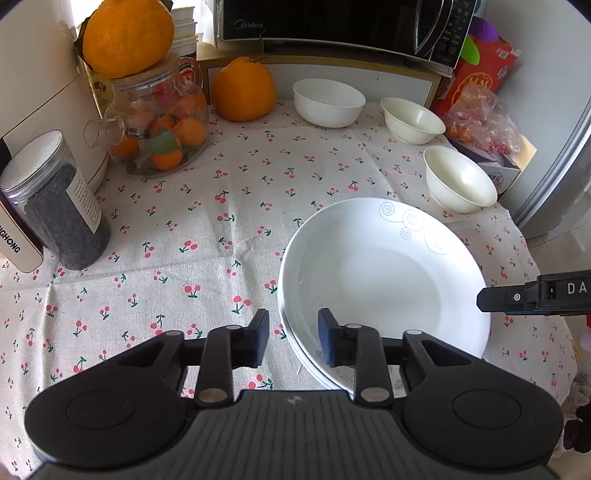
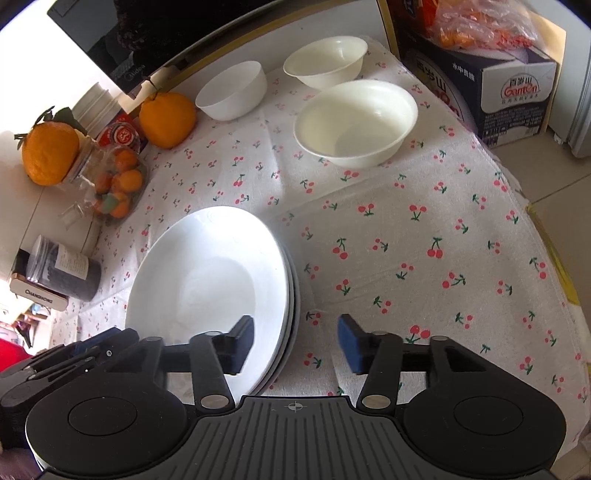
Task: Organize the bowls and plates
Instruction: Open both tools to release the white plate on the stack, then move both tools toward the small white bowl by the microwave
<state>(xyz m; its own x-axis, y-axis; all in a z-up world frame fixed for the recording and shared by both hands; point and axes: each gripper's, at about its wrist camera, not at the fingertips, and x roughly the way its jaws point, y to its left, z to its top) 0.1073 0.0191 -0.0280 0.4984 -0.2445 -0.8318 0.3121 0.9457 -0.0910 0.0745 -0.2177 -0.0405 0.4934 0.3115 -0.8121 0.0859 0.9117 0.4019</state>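
Note:
A stack of white plates lies on the cherry-print tablecloth. My left gripper is open and straddles the stack's left rim, with one pad outside the rim and one over the plate, neither pressing. My right gripper is open too, straddling the right rim of the plates. Three white bowls stand apart behind the plates: a round one, a flared one and the nearest one. They also show in the right wrist view as the round bowl, the flared bowl and the nearest bowl.
A microwave sits on a shelf at the back. A large orange, a glass jar of small oranges and a dark canister stand at the left. A box with a bag of fruit is at the right. The table edge drops off to the right.

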